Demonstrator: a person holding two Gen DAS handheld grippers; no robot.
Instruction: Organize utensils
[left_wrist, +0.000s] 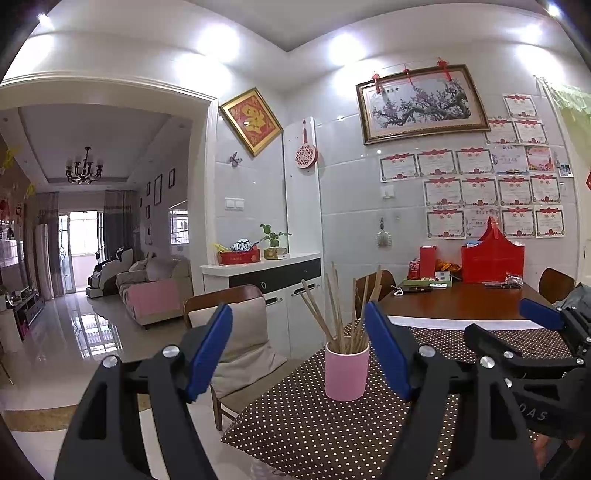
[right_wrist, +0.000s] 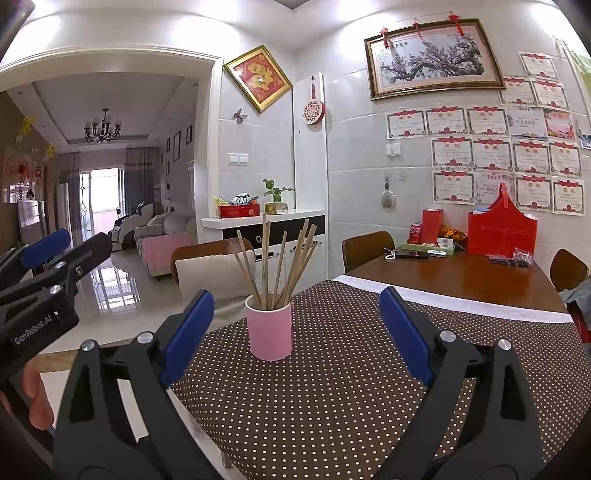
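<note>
A pink cup (left_wrist: 346, 373) stands upright on the brown polka-dot tablecloth (left_wrist: 295, 424) near the table's corner. Several wooden chopsticks (left_wrist: 343, 310) stand in it, fanned out. My left gripper (left_wrist: 299, 343) is open and empty, held short of the cup. My right gripper (right_wrist: 297, 325) is open and empty, also short of the cup (right_wrist: 269, 328) and its chopsticks (right_wrist: 280, 258). The right gripper shows at the right edge of the left wrist view (left_wrist: 517, 332). The left gripper shows at the left edge of the right wrist view (right_wrist: 44, 266).
A wooden chair with a beige cushion (right_wrist: 214, 273) stands at the table's left side. The bare wooden tabletop (right_wrist: 461, 280) beyond the cloth holds a red bag (right_wrist: 500, 229), a cola can (right_wrist: 415, 232), boxes and keys. More chairs stand at the far side (right_wrist: 365, 247) and right (right_wrist: 569, 269).
</note>
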